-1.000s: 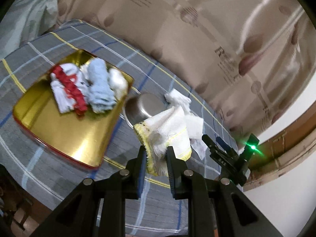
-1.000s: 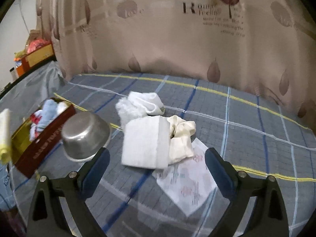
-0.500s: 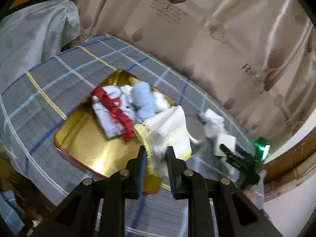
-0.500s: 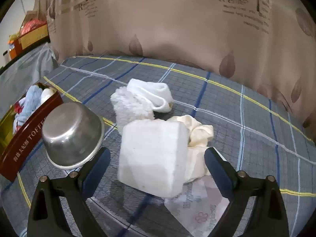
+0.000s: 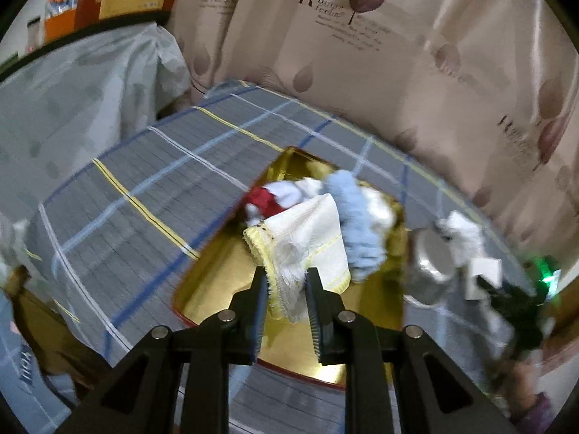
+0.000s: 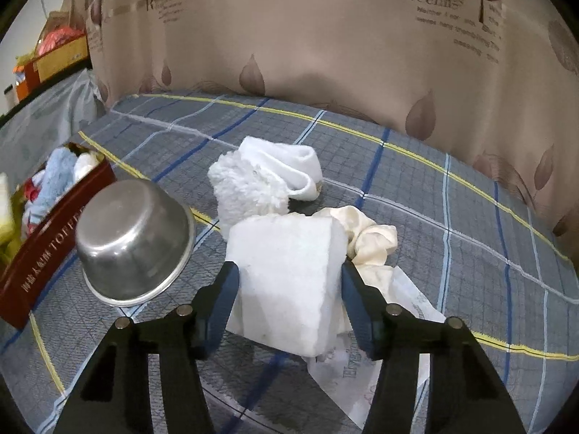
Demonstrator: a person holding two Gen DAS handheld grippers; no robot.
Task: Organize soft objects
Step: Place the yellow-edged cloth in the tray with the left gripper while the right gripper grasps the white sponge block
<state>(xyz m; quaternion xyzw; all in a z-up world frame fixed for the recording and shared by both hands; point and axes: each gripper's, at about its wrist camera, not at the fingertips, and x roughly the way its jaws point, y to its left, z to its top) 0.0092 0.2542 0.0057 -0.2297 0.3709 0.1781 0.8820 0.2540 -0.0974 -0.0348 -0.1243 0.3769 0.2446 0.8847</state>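
Left wrist view: the left gripper (image 5: 286, 291) is clamped on a yellow-edged cloth (image 5: 304, 242), held over the gold tin (image 5: 217, 282), probably for dropping in. The right gripper (image 6: 289, 275) has just been closing around the white sponge block (image 6: 286, 271) on the surface (image 6: 470, 253), pads seemingly touching.

Yellow-edged white cloth (image 5: 307, 249) hangs over the gold tin (image 5: 217, 282) (socks inside); white sponge block (image 6: 286, 275) lies on the bedspread.

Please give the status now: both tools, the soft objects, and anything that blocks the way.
Left tool shut on yellow-edged cloth, above gold tin. Right tool just closed on white sponge block. Steel bowl lies between sponge and tin.
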